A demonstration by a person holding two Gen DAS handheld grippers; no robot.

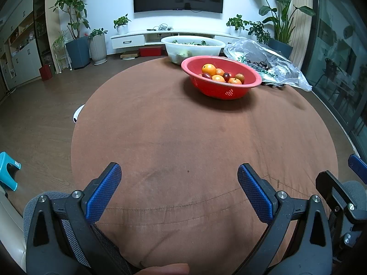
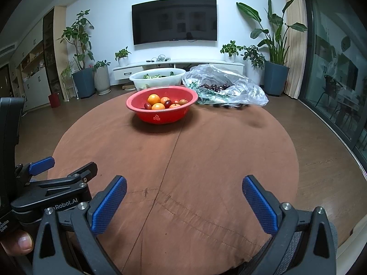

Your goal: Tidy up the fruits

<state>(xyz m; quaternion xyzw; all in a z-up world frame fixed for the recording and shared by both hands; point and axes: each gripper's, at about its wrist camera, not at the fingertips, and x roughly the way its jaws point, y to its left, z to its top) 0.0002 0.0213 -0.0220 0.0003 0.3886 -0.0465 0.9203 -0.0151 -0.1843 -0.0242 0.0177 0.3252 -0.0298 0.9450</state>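
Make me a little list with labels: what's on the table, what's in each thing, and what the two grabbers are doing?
table: round, brown cloth
red bowl: oranges and small dark red fruits
white tub: behind the red bowl, greens inside
plastic bag: right of the red bowl, dark cherries inside
left gripper: open, empty, at the near edge
right gripper: open, empty, at the near edge
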